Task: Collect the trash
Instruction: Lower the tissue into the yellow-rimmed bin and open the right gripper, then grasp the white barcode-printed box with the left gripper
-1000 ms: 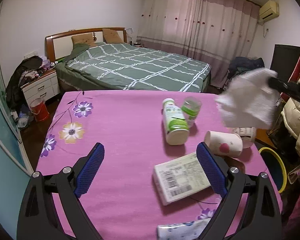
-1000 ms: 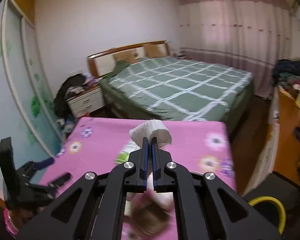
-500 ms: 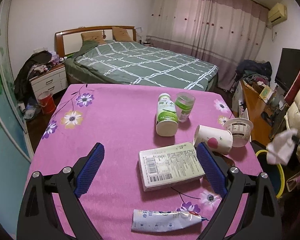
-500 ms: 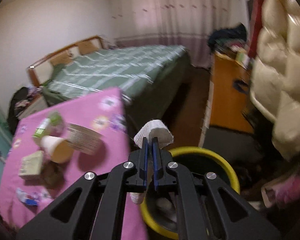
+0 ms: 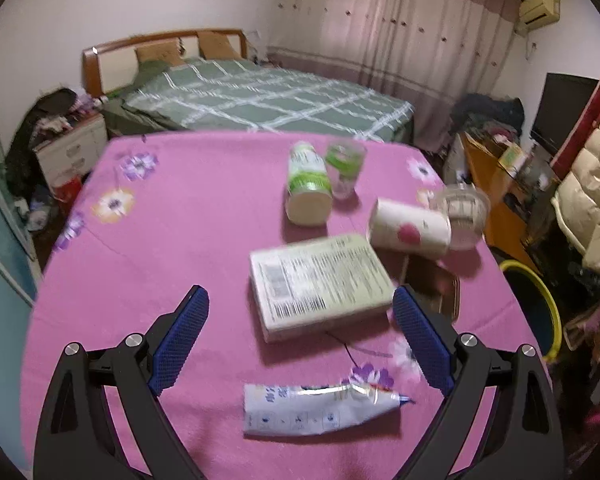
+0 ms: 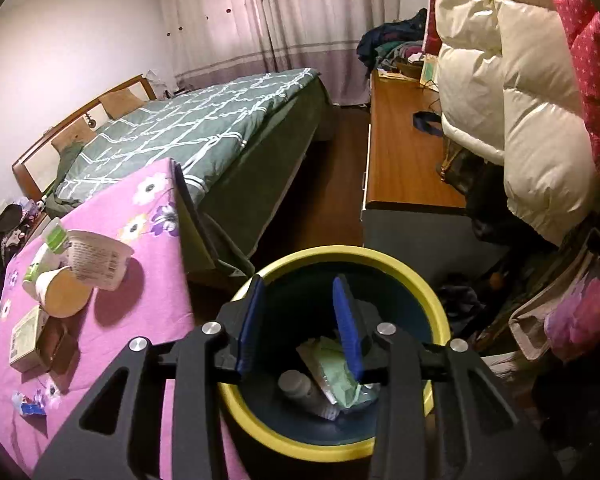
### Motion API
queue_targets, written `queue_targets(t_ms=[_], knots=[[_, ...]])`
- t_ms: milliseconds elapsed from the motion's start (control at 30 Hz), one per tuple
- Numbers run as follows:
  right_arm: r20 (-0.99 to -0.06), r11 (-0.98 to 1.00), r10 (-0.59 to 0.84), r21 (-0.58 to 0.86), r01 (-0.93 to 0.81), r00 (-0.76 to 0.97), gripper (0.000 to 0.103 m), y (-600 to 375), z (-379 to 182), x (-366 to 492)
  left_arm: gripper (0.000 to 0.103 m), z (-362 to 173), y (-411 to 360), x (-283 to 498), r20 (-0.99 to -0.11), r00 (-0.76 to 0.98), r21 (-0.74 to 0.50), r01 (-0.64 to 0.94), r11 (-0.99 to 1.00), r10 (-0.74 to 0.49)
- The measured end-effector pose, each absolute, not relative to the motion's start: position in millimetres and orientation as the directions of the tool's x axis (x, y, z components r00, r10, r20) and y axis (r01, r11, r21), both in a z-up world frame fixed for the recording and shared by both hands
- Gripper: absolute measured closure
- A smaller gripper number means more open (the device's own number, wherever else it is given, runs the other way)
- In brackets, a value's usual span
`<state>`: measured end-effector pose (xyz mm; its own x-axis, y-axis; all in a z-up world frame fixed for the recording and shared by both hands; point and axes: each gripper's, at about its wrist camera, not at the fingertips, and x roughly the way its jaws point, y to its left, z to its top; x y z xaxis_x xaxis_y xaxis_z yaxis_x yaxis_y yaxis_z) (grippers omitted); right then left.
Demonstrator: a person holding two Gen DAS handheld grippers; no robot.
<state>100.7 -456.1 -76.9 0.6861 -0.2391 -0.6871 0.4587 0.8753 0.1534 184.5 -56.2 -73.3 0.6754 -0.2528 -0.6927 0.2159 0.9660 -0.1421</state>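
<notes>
Left wrist view: your left gripper [image 5: 296, 344] hangs wide, empty, over the table's near edge; the flat box [image 5: 320, 284] lies just ahead, long axis crosswise. Your right gripper [image 6: 298, 326], opening, holds nothing above the bin [image 6: 404, 266].

Trash-strewn pink table [image 5: 172, 240]

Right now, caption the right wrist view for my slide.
Right claw opening over the yellow-rimmed bin, nothing between its pads, trash inside.

Scattered trash [image 5: 320, 284] on pink table [image 5: 172, 240]
</notes>
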Motion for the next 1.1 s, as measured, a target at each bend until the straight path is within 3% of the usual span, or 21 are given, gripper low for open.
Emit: queue_targets(t_ms=[267, 600, 733, 933, 1100], knots=[[-0.689, 0.897, -0.201, 0.156, 0.413, 0.696, 0.068, -431, -79, 113, 0.015, -101, -61, 208, -0.749, 0.612, -0.111, 0.263, 0.959, -0.254], [-0.687, 0.908, -0.182, 0.157, 0.388, 0.703, 0.067, -421, -78, 116, 0.015, -120, -73, 217, -0.777, 0.512, -0.219, 0.326, 0.92, -0.366], [-0.681, 0.907, -0.172, 0.172, 0.384, 0.711, 0.067, -422, -77, 112, 0.015, -124, -83, 221, -0.79, 0.501, -0.209, 0.322, 0.923, -0.354], [-0.675, 0.904, -0.164, 0.188, 0.383, 0.719, 0.067, -426, -77, 106, 0.018, -116, -110, 201, -0.786, 0.449, -0.221, 0.438, 0.871, -0.425], [-0.674, 0.905, -0.152, 0.199, 0.376, 0.723, 0.066, -425, -78, 106, 0.02, -95, -118, 194, -0.766, 0.495, -0.147, 0.486, 0.861, -0.411]])
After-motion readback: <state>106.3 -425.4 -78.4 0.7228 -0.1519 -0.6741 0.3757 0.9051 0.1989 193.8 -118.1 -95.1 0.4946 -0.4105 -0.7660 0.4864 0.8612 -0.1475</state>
